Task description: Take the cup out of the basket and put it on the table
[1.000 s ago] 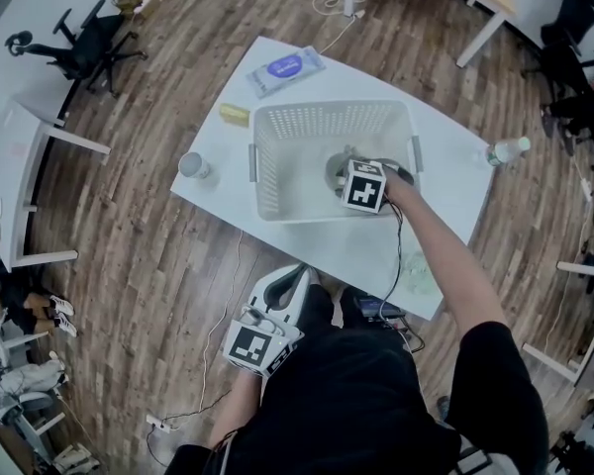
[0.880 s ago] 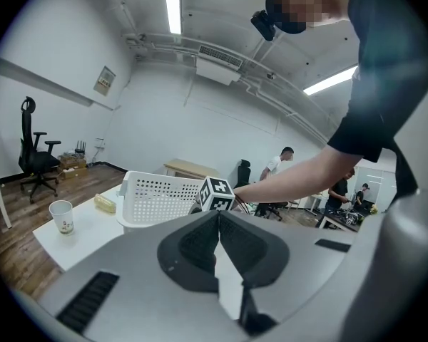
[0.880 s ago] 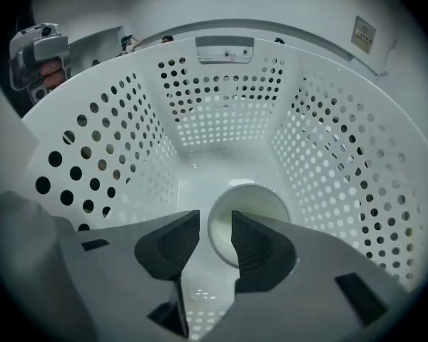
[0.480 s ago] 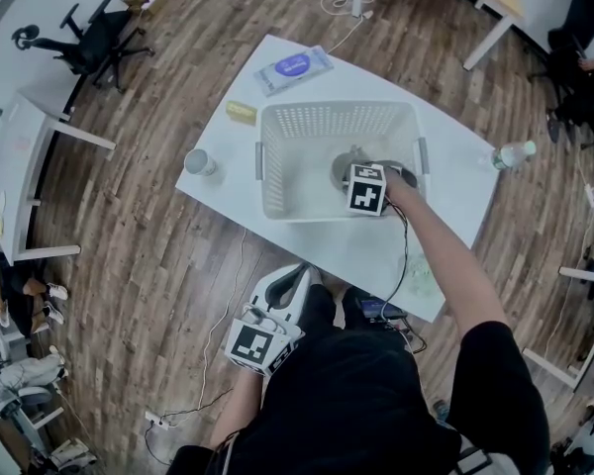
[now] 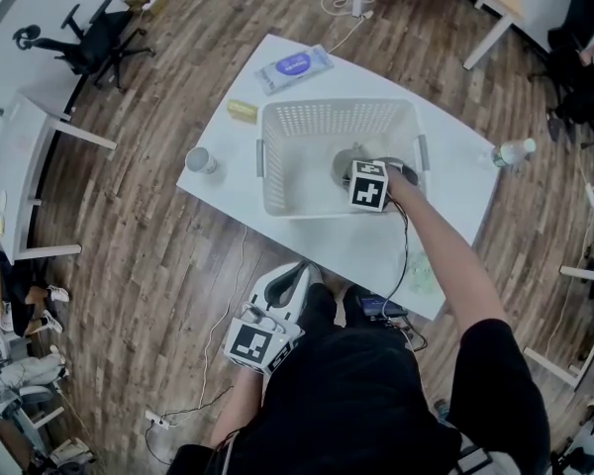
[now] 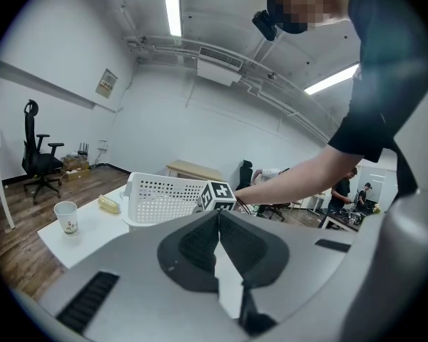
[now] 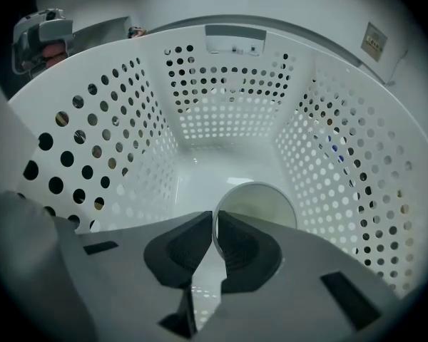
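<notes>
The white table (image 5: 346,250) holds the white basket (image 5: 337,105). The cup (image 7: 260,204) stands inside it by one wall, mouth up, long way up and down. The right gripper (image 7: 214,235) has just been closing and pinches the cup's rim. This looks like the grab step. Next comes a straight lift out.

right tool (image 7: 214,224) jaws just been closing, now pinching cup (image 7: 262,204) rim, inside basket (image 7: 228,112)

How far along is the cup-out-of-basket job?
Done: right claw is inside the basket, and its jaws have just been closing onto the rim of the cup. In hand: that grip; cup not lifted yet. Left: raise it out, set it on the table. Left claw shut, empty.
</notes>
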{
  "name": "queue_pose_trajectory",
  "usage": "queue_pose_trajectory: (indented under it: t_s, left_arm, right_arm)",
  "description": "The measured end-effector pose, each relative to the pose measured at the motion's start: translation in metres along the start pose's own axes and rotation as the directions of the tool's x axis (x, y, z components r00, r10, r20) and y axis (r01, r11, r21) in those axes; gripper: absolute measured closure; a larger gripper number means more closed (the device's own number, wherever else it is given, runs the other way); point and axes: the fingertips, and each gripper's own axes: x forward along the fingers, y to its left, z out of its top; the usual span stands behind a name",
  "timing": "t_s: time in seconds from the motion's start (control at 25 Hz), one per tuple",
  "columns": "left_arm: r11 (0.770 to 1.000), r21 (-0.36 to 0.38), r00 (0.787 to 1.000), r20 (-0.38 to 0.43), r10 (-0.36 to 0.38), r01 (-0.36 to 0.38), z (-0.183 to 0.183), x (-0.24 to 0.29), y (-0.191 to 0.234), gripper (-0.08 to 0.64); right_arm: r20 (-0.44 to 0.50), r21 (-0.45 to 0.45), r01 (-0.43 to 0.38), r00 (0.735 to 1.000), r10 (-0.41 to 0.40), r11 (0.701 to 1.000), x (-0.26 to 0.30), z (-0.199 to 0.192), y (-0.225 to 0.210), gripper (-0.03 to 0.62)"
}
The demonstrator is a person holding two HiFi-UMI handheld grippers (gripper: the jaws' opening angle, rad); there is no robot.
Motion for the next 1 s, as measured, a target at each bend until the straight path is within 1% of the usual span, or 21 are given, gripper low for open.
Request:
queue_pose_trajectory:
  t_s: [0.16,0.28,0.56,0.8,1.0]
  left_arm:
    - [1.000,-0.003,1.000,0.006,-0.003,0.003,-0.002,-0.001,0.000,0.551]
    - [1.000,-0.004,1.000,0.006,0.000,0.001,-0.002,0.000,0.000,0.551]
    - [1.000,0.011,1.000,0.014,-0.020,0.020,0.000,0.000,-0.006,0.551]
    - [0.998,0.033,0.998,0.025,-0.055,0.054,0.006,0.007,-0.015,0.551]
    - [0.994,0.051,0.995,0.025,-0.094,0.092,0.007,0.013,-0.028,0.551]
  right_arm:
    - [0.022,0.015,0.002,1.000,-0.002,1.000,-0.005,0.003,-0.002,0.549]
    - [0.034,0.011,0.020,0.999,-0.020,1.000,-0.011,0.006,-0.006,0.549]
    - [0.110,0.002,0.068,0.992,-0.067,0.998,-0.053,0.029,-0.012,0.549]
    - [0.204,0.002,0.147,0.968,-0.144,0.989,-0.106,0.046,-0.015,0.549]
    - [0.287,0.018,0.214,0.935,-0.210,0.977,-0.153,0.054,-0.006,0.549]
